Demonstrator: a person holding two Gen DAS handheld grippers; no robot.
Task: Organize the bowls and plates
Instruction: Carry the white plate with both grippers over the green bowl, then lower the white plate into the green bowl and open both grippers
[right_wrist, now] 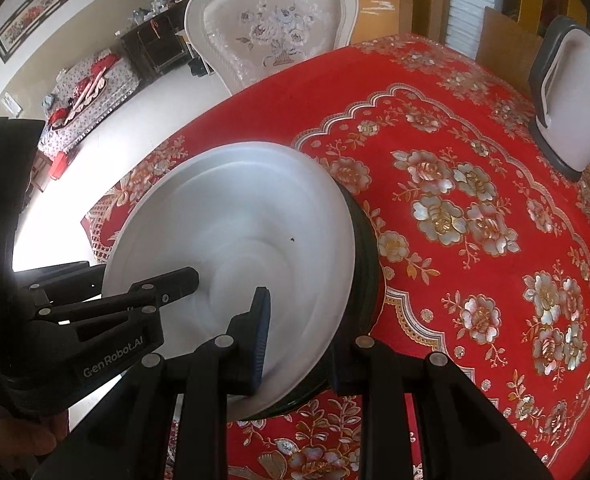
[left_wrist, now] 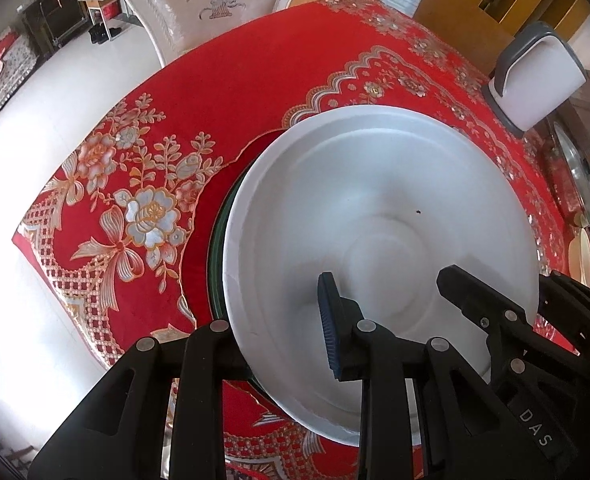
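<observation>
A white bowl (left_wrist: 375, 208) sits nested on a dark green dish (left_wrist: 215, 248) on the red floral tablecloth. Both grippers straddle its rim. My left gripper (left_wrist: 255, 332) has one blue-padded finger (left_wrist: 329, 320) inside the bowl and the other outside its left rim. My right gripper (right_wrist: 299, 340) has one padded finger (right_wrist: 261, 328) inside the white bowl (right_wrist: 231, 232) and the other outside, against the green dish (right_wrist: 365, 264). The right gripper's finger shows in the left view (left_wrist: 467, 292). The left gripper's finger shows in the right view (right_wrist: 167, 284). Whether the pads press the rim is unclear.
A white and grey dish rack (left_wrist: 535, 76) stands at the table's far right; it also shows in the right wrist view (right_wrist: 575, 96). A white floral chair (right_wrist: 271, 28) stands behind the table. Metal and cream dishes (left_wrist: 579, 184) lie past the table's right edge.
</observation>
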